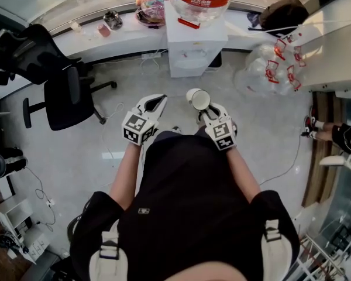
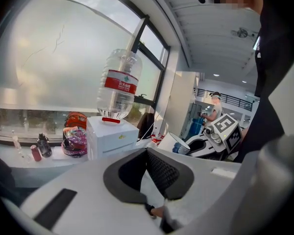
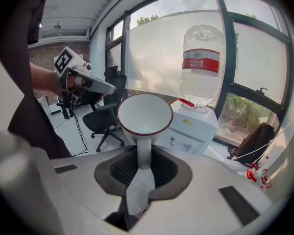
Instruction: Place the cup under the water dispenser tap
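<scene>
Honestly, what worries us sits right at the pads. The right gripper has the cup only by its thin handle. Its jaws are part-way closed and pressed on either side of the handle, w/ the whole bowl sticking out past the tips. A pinch that narrow could let the cup swivel about the handle if we swing in fast or nudge anything, and then it droops or drops. The cup's mouth is tipped back toward us, not level, so it prob. needs righting before it goes under a tap. Set down crooked, it could topple. Going in, the red rim could also clip the dispenser front or the tap itself; we can't tell how much room there is under there.

The left gripper carries nothing: its tips meet w/ no object btwn them. It hangs beside the right one, apart from the cup.

Further out, the cup is in the air, well short of the dispenser, which stands ahead below the window w/ the big bottle on top. An office chair sits off to the left.
</scene>
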The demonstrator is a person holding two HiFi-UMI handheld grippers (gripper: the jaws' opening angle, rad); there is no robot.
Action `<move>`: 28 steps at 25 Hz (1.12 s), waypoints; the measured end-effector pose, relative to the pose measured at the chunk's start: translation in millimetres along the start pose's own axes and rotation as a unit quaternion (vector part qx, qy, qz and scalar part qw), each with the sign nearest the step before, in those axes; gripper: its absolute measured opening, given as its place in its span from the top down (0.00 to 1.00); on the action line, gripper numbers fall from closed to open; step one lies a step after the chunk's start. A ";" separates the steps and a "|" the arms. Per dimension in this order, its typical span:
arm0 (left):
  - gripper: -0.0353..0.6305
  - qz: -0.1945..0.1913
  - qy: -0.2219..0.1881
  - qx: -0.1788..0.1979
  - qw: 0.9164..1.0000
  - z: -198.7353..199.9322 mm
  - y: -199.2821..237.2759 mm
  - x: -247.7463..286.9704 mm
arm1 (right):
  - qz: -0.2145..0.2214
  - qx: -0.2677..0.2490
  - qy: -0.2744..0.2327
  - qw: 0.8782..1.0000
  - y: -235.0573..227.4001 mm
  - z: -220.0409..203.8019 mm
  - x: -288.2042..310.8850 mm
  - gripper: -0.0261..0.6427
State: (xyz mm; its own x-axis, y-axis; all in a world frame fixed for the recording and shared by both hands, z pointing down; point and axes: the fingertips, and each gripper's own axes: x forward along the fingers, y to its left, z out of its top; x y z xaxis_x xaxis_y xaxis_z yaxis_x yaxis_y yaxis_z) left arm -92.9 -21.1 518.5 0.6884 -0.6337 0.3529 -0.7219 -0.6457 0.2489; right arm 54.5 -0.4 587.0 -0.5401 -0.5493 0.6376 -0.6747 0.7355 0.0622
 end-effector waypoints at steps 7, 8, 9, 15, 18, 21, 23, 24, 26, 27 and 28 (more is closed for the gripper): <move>0.95 0.010 0.017 -0.016 1.000 4.5 13.1 27.1 | 0.017 -0.002 0.005 1.000 -32.9 8.9 20.1 0.89; 0.95 0.011 0.019 -0.019 1.000 7.4 13.7 32.5 | 0.019 -0.001 0.005 1.000 -37.7 9.4 21.9 0.89; 0.95 0.011 0.019 -0.022 1.000 10.6 13.7 38.2 | 0.021 -0.001 0.006 1.000 -42.4 8.9 23.3 0.89; 0.95 0.004 0.026 -0.016 1.000 19.7 12.4 72.8 | 0.029 0.002 0.017 0.999 -70.3 -3.1 29.6 0.89; 0.95 0.002 0.033 -0.017 0.999 20.3 9.6 84.8 | 0.032 0.011 0.023 0.999 -82.2 -11.9 32.6 0.89; 0.95 0.000 0.044 -0.022 0.999 18.2 6.0 94.5 | 0.035 0.017 0.030 0.999 -92.2 -22.1 37.0 0.89; 0.95 -0.002 0.053 -0.025 0.998 17.3 3.3 99.6 | 0.037 0.019 0.033 0.999 -98.5 -28.7 41.0 0.89; 0.95 -0.002 0.057 -0.026 0.998 17.5 2.4 102.4 | 0.037 0.020 0.035 0.999 -102.5 -31.4 43.4 0.89; 0.95 -0.002 0.063 -0.023 0.998 17.1 2.2 108.8 | 0.037 0.026 0.036 0.998 -111.8 -35.7 48.4 0.89; 0.95 -0.002 0.066 -0.021 0.998 17.0 2.1 111.8 | 0.037 0.030 0.037 0.998 -116.6 -38.2 50.7 0.89; 0.95 -0.002 0.068 -0.019 0.998 17.5 1.5 114.5 | 0.036 0.034 0.038 0.998 -121.3 -40.9 52.9 0.89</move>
State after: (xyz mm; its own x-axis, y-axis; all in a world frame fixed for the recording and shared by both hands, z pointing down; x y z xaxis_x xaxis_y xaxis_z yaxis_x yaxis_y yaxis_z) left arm -13.9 -102.1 543.5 0.6777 -0.5657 0.4698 -0.7228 -0.6299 0.2842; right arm 128.3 -102.5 644.6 -0.5509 -0.4622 0.6949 -0.6689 0.7425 -0.0365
